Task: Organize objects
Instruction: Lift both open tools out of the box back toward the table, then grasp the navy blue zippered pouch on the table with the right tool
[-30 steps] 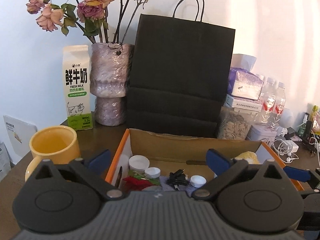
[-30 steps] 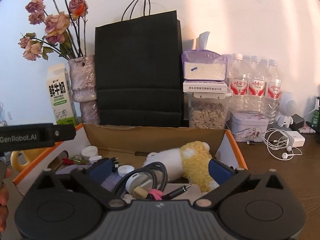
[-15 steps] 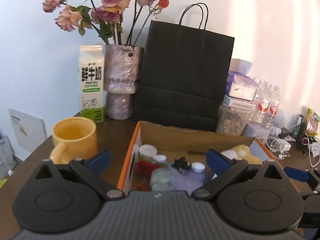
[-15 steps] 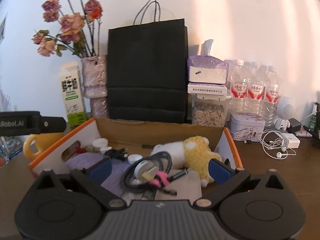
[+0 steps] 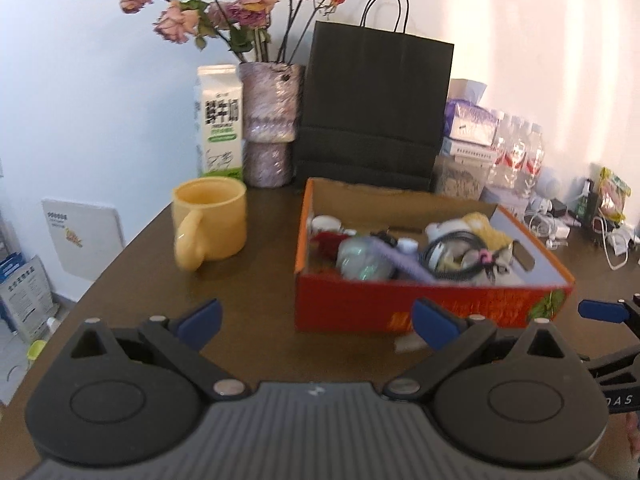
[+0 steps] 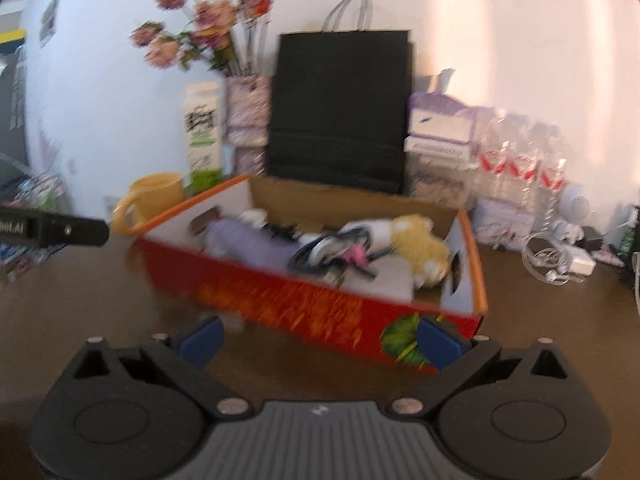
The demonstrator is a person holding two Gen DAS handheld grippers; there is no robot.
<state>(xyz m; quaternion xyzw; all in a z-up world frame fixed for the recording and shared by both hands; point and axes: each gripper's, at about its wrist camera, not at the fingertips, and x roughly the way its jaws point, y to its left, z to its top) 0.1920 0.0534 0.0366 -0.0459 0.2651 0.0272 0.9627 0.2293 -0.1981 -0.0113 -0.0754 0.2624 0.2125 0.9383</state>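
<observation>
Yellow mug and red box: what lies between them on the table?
Nothing. In the left wrist view, only bare brown table separates the yellow mug from the red box.

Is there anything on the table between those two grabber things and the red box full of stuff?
Nothing visible: only bare table lies between each open hand-held gripper, left and right, and the red box.

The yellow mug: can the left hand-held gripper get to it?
Probably yes. The yellow mug stands alone on bare table, left of the red box, and the left hand-held gripper is open and empty, with nothing between them.
</observation>
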